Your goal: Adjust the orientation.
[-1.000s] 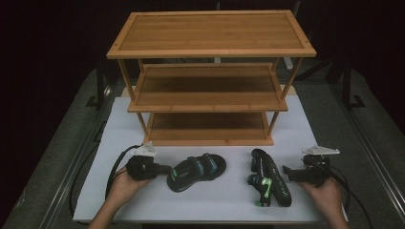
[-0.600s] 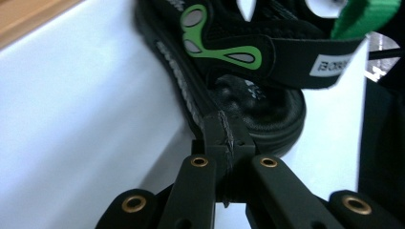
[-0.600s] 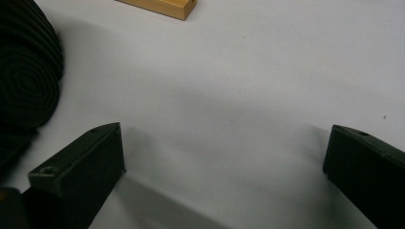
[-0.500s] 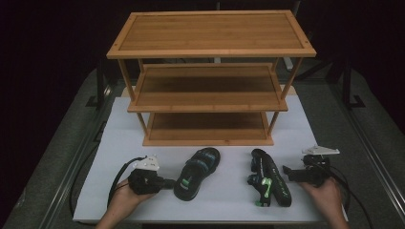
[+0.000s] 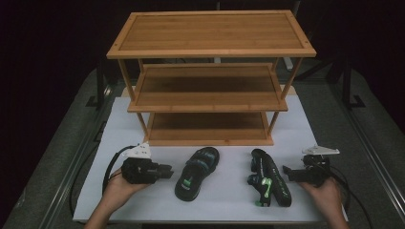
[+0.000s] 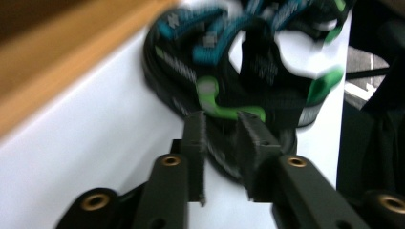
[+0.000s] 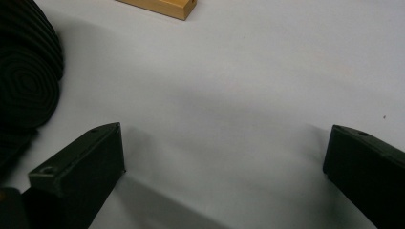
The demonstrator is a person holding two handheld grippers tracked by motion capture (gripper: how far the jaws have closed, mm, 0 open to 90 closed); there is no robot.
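A black sandal with teal and green straps (image 5: 197,171) (image 6: 229,62) lies sole down, its toe toward the rack. My left gripper (image 5: 168,171) (image 6: 223,125) points at its near side. Its jaws have just been opening and stand a little apart, with nothing pinched between them and the sandal's edge just beyond the tips. The matching sandal (image 5: 270,179) lies on its side to the right, and its ribbed sole (image 7: 26,81) is at the left of the right gripper view. My right gripper (image 5: 286,171) (image 7: 225,128) rests beside it, wide open over bare white.
A three-tier bamboo shoe rack (image 5: 210,33) stands at the back of the white table top (image 5: 224,205), all shelves bare; its wood (image 6: 57,43) and a foot (image 7: 162,7) show in the gripper views. Cables trail from both grippers. Dark floor surrounds the table.
The left sandal swung from lying crosswise to pointing its toe at the rack. My left gripper let go of it and drew back a little. The right gripper and its sandal stayed put.
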